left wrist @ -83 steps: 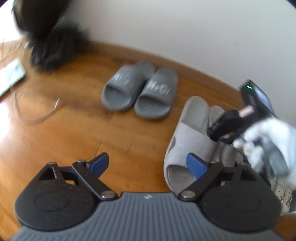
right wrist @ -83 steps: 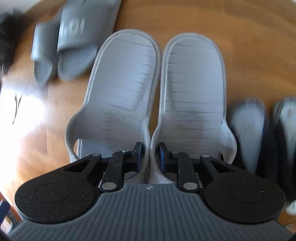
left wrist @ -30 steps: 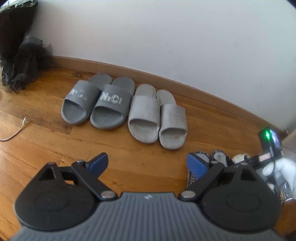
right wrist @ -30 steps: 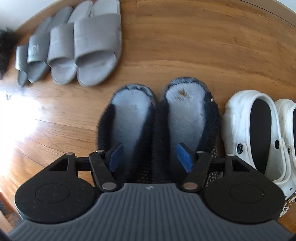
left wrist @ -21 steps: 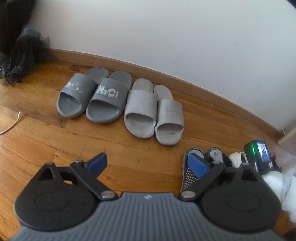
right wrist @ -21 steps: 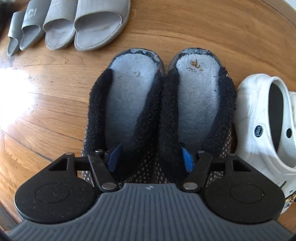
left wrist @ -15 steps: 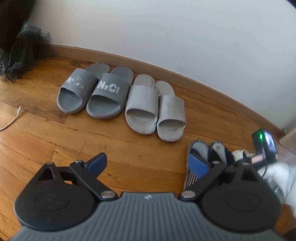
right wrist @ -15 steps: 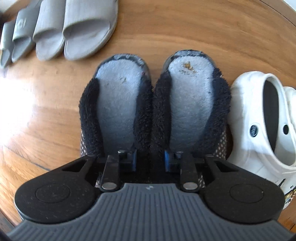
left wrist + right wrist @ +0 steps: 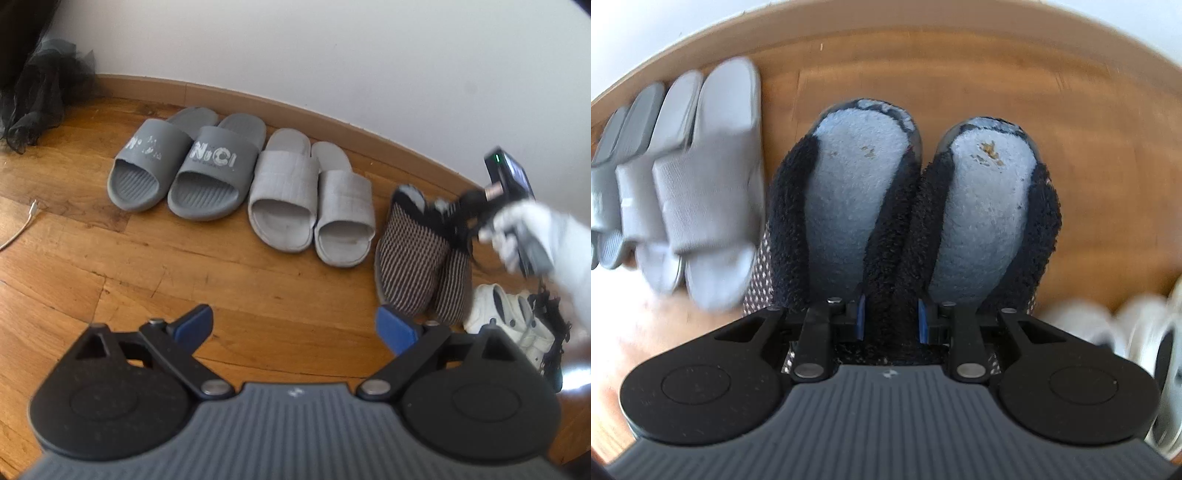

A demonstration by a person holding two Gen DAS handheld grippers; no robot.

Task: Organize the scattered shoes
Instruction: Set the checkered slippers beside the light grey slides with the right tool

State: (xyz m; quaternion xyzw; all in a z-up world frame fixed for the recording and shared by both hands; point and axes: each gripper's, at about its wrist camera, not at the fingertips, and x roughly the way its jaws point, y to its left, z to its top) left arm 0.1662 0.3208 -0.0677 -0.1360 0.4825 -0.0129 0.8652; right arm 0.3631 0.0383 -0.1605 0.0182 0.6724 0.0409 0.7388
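My right gripper [image 9: 891,319] is shut on the inner edges of a pair of fuzzy black slippers [image 9: 849,177] with pale blue insoles, holding both together. In the left wrist view the slippers [image 9: 413,254] hang toe-down, lifted off the floor, just right of the light grey slides [image 9: 310,195]. The dark grey slides [image 9: 184,162] lie left of those, along the wall. White clogs [image 9: 509,314] lie on the floor at the right. My left gripper [image 9: 295,326] is open and empty above bare floor.
A wooden baseboard [image 9: 221,92] and white wall run behind the shoe row. Black netting fabric [image 9: 33,88] sits at the far left. A white cable [image 9: 22,229] lies on the wood floor at the left edge.
My right gripper has closed on the fuzzy slippers, lifted them and carried them toward the wall, beside the light grey slides. The left gripper stayed open.
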